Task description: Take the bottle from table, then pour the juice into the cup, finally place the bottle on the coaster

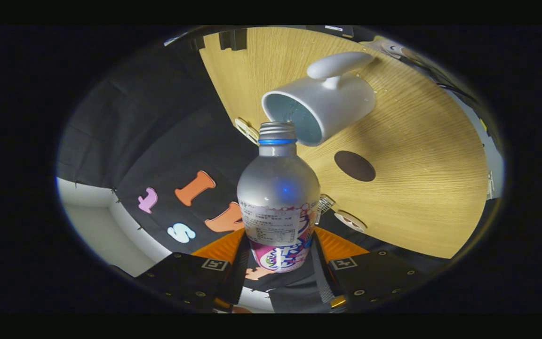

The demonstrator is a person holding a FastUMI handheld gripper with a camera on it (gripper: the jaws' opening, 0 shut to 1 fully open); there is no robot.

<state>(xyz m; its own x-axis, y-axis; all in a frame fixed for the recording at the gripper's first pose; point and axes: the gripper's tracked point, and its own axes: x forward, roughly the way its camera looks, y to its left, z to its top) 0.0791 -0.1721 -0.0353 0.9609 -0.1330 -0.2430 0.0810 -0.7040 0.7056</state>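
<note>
My gripper [278,256] is shut on a silver bottle [278,197] with a colourful label and a blue neck ring; both fingers press on its lower body. The whole view is rolled over, so the bottle is tilted with its open mouth right at the rim of the white mug [320,106]. The mug stands on the wooden table [421,188], handle turned away from the bottle, its pale blue inside showing. A dark round coaster [354,165] lies on the table beside the mug, just past the bottle's shoulder.
The table's edge runs close behind the bottle, with the black booth wall beyond it. A small round tag [246,129] and another printed disc [350,221] sit along that edge. A light floor strip [106,226] shows below the wall.
</note>
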